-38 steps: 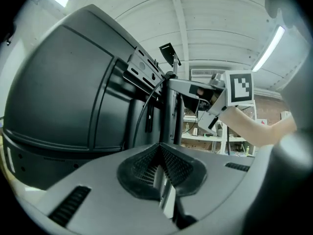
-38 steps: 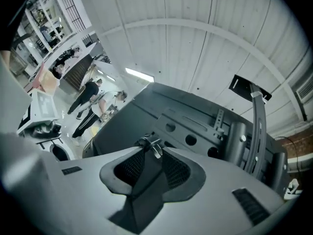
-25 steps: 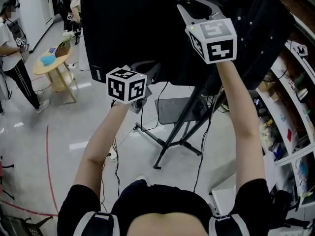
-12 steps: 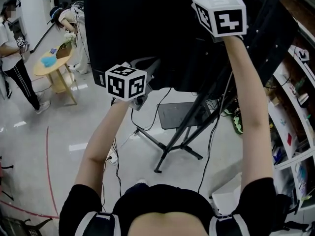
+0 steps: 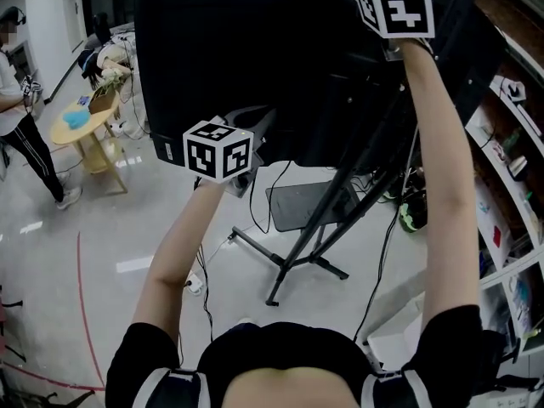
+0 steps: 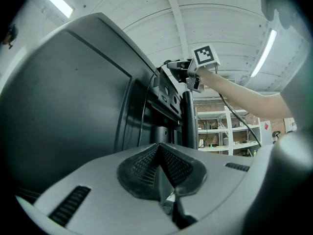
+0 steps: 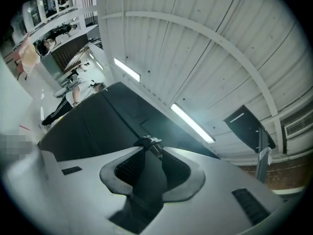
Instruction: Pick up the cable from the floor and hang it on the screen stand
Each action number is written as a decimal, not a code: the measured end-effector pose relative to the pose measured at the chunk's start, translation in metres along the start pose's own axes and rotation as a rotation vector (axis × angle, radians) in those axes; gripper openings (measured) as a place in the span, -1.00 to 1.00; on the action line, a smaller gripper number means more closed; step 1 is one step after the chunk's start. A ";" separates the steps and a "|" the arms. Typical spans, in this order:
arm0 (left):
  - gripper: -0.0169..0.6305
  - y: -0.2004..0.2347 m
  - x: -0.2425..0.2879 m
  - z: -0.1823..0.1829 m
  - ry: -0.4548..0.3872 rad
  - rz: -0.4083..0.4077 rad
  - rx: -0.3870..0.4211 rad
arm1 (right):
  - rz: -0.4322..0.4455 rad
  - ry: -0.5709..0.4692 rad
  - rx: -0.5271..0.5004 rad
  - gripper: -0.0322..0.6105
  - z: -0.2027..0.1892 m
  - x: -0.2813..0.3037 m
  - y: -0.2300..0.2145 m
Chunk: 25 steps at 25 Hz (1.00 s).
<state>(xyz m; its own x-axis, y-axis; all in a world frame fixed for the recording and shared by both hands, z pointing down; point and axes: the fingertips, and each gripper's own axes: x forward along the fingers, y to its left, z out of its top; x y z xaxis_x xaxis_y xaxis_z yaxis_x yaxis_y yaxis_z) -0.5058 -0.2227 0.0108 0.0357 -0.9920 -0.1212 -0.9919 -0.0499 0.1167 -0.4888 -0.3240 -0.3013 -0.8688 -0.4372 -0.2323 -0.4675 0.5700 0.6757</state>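
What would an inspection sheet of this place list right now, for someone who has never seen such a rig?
Surface: pale glossy floor, a red line curving across it.
Job's things: black screen on its stand; cable held high by the screen, not yet hung.
Clutter: small round table bearing a blue thing; crowded shelves on the right.
Grippers: right gripper shut on the cable, raised high; left gripper shut, nothing seen between its jaws, lower down.
Cables: thin black leads trail on the floor round the stand's feet.
Surroundings: a person stands at the far left; strip lights overhead.
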 end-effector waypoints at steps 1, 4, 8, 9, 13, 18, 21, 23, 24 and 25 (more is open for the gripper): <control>-0.94 0.000 0.001 0.000 0.002 -0.003 0.002 | -0.016 0.002 0.002 -0.51 0.000 0.000 -0.009; -0.94 -0.004 0.004 0.002 0.002 -0.010 0.010 | -0.066 -0.004 -0.002 -0.51 0.007 -0.010 -0.037; -0.94 -0.013 0.010 0.004 -0.004 -0.028 0.009 | -0.162 -0.023 -0.040 -0.51 0.026 -0.036 -0.079; -0.94 -0.016 0.011 0.004 -0.005 -0.034 0.008 | -0.180 -0.027 -0.047 -0.51 0.030 -0.043 -0.088; -0.94 -0.034 0.016 0.006 -0.008 -0.055 0.011 | -0.245 -0.052 -0.070 -0.51 0.049 -0.078 -0.119; -0.94 -0.068 0.025 0.006 -0.002 -0.100 0.032 | -0.296 -0.100 -0.073 -0.51 0.058 -0.143 -0.142; -0.94 -0.090 0.031 0.006 -0.003 -0.130 0.043 | -0.300 -0.147 -0.075 -0.51 0.050 -0.188 -0.134; -0.94 -0.104 0.035 0.004 -0.001 -0.150 0.046 | -0.296 -0.167 -0.081 -0.51 0.035 -0.214 -0.120; -0.94 -0.111 0.037 0.002 0.001 -0.158 0.047 | -0.294 -0.170 -0.088 -0.51 0.025 -0.225 -0.112; -0.94 -0.117 0.039 0.000 0.004 -0.166 0.047 | -0.293 -0.170 -0.093 -0.51 0.015 -0.235 -0.103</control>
<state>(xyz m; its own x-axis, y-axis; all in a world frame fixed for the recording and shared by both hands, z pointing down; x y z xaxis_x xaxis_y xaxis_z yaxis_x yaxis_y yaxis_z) -0.3878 -0.2557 -0.0076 0.1998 -0.9710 -0.1311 -0.9770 -0.2076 0.0491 -0.2393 -0.2700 -0.3266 -0.7186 -0.4462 -0.5333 -0.6906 0.3685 0.6222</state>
